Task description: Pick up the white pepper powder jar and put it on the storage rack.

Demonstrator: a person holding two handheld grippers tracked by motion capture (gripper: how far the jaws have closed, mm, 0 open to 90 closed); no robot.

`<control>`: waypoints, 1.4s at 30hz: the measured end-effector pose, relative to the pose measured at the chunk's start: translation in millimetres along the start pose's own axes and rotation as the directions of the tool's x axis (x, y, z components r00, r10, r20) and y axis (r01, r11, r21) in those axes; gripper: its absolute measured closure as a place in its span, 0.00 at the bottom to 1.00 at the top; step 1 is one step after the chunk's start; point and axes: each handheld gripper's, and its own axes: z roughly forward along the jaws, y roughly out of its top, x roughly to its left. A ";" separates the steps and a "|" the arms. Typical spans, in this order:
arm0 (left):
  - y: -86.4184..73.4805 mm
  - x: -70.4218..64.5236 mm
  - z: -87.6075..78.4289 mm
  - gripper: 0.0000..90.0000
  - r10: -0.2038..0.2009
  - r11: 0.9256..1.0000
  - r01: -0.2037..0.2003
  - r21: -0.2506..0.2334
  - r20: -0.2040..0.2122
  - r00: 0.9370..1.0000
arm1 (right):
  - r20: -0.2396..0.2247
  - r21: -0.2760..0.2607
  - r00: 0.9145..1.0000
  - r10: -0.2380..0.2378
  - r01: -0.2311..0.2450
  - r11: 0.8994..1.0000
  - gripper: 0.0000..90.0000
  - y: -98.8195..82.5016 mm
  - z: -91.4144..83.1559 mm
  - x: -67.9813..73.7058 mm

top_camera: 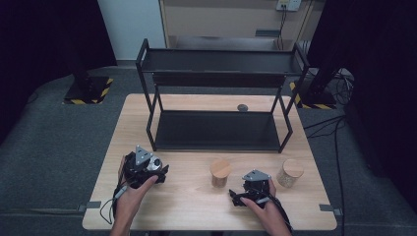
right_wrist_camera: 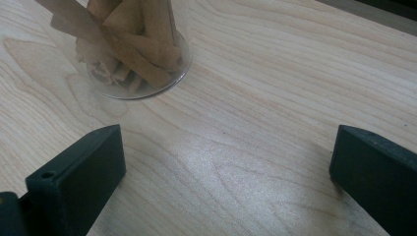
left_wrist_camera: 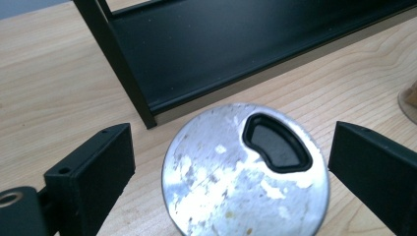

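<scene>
In front of the rack (top_camera: 216, 98), the left tongs (left_wrist_camera: 231, 162) gape wide around a metal disc (left_wrist_camera: 244, 172) and the right tongs (right_wrist_camera: 226, 167) gape empty near the jar (right_wrist_camera: 133, 49), which a careless sideways closing could topple.
</scene>
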 end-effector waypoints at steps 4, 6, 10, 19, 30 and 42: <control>-4.4 0.3 2.6 0.03 -0.005 1.000 0.005 0.009 -0.001 1.000 | 0.000 0.000 1.000 0.000 0.000 1.000 0.00 0.0 0.0 0.0; -6.2 0.2 4.2 0.03 -0.005 1.000 0.005 0.014 -0.001 1.000 | 0.000 0.000 1.000 0.000 0.000 1.000 0.00 0.0 0.0 0.0; -9.0 -1.0 7.5 0.03 -0.002 1.000 0.002 0.019 0.001 1.000 | 0.000 0.000 1.000 0.000 0.000 1.000 0.00 0.0 0.0 0.0; -18.4 -3.4 13.0 0.03 -0.011 1.000 0.011 0.010 -0.013 1.000 | 0.000 0.000 1.000 0.000 0.000 1.000 0.00 0.0 0.0 0.0; -27.9 -7.7 17.7 0.06 -0.008 1.000 0.007 -0.004 -0.017 1.000 | 0.000 0.000 1.000 0.000 0.000 1.000 0.00 -0.1 0.0 0.0; -37.7 -8.1 22.0 0.13 -0.018 1.000 0.018 -0.019 -0.012 1.000 | 0.000 0.000 1.000 0.000 0.000 1.000 0.00 0.0 0.0 0.0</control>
